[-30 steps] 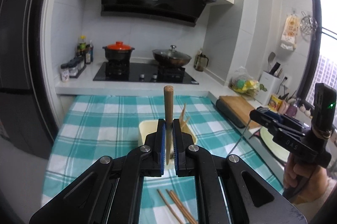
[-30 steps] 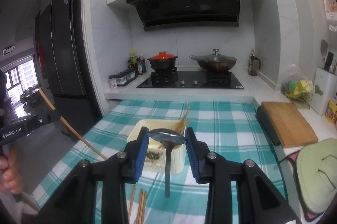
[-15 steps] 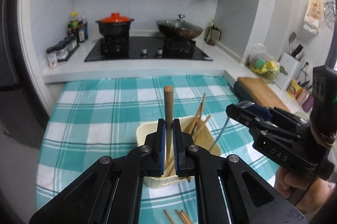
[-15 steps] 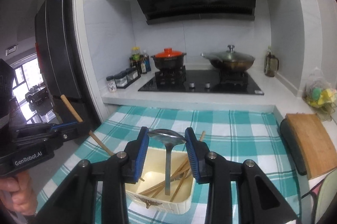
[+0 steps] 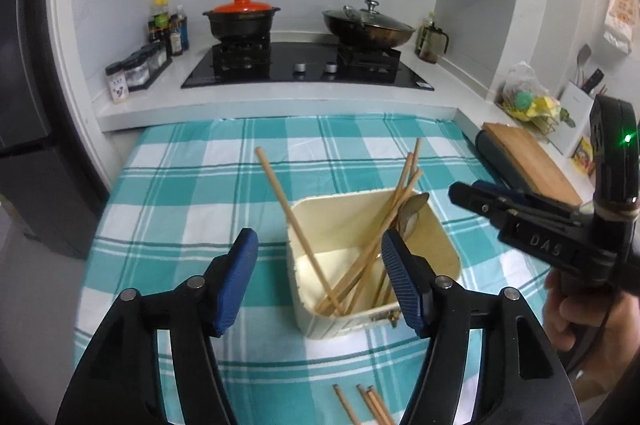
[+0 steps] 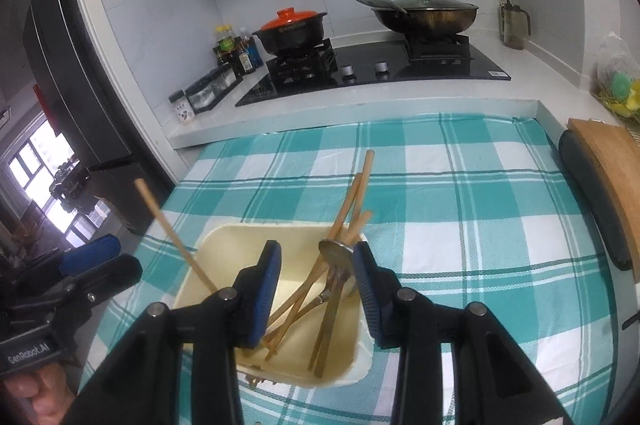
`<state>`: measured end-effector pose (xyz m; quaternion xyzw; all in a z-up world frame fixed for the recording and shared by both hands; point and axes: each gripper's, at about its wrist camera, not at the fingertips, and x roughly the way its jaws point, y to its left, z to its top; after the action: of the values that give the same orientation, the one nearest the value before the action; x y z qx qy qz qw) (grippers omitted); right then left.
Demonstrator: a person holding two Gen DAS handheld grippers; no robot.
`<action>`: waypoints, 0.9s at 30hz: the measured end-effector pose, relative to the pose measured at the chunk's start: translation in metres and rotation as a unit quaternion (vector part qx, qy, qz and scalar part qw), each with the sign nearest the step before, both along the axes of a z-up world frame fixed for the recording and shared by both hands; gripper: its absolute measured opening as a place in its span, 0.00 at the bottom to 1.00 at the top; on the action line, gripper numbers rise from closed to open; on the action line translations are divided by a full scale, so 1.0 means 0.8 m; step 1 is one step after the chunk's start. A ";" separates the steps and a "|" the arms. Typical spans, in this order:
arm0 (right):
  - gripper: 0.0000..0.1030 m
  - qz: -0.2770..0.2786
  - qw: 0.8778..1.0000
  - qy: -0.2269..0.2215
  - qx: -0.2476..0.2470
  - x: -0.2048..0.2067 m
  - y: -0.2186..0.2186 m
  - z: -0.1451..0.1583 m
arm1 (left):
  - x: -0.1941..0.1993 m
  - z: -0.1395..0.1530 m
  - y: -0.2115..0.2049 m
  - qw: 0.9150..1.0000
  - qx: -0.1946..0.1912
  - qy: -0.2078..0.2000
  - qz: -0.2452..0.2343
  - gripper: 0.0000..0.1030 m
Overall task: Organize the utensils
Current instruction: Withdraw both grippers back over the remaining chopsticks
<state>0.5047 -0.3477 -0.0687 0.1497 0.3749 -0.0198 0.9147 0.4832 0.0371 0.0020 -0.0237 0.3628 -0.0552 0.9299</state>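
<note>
Released since earlier frame: chopstick (image 5: pixel 298 225) and spoon (image 6: pixel 335 250) both now stand in cream box (image 5: pixel 444 237) on checked desk (image 5: pixel 180 193); left tool (image 5: pixel 318 267) jaws spread, empty; right tool (image 6: pixel 316 275) likewise spread, empty, above box.

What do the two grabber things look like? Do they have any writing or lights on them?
Both are black plastic tools with ribbed blue pads on two fingers and silver round bolts at the joints. The left tool carries white "GenRobot.AI" lettering on its side. The right tool has "DAS" raised on its body, a small green light on its black handle, and a thin black cable below. Bare hands hold them; no sleeves are visible.
</note>
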 end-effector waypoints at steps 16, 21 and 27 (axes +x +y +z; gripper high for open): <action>0.44 0.012 0.994 0.014 -0.112 -0.294 0.073 -0.028 | -0.280 -0.116 -0.017 0.999 0.010 0.046 0.022 0.83; 0.44 -0.028 0.995 0.027 -0.088 -0.375 0.097 -0.081 | -0.313 -0.131 -0.030 0.998 0.005 0.024 0.058 0.83; 0.44 -0.031 0.996 0.037 -0.078 -0.409 0.122 -0.106 | -0.320 -0.139 -0.040 0.998 0.016 0.031 0.061 0.83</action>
<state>0.1779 -0.2497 -0.1533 0.0881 0.4007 -0.0826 0.9082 0.2268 0.0051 -0.1091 -0.0331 0.3903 0.0084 0.9200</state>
